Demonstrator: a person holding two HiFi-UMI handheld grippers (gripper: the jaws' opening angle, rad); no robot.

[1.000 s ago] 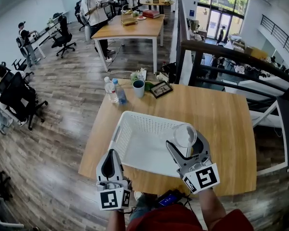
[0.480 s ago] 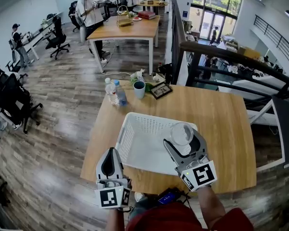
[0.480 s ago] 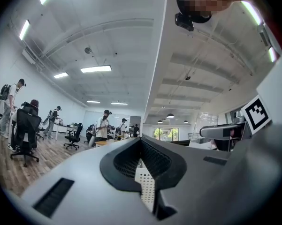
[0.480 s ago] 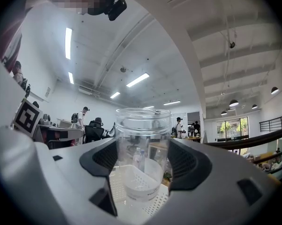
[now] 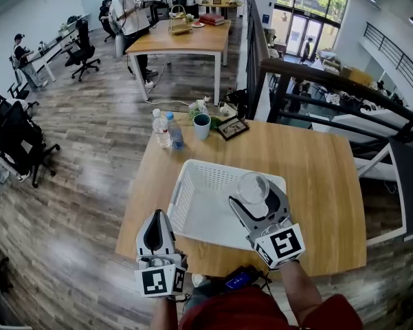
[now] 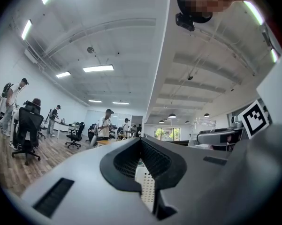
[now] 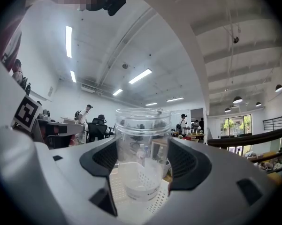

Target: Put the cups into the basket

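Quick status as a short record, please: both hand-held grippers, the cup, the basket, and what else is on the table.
Right hand-held gripper: shut on clear cup, cup upright
Clear cup position: over the white basket's right side; contact with its floor unclear
Left hand-held gripper: shut, empty, by the basket's near-left corner
White basket: on wooden table
Table far edge: green cup, two bottles
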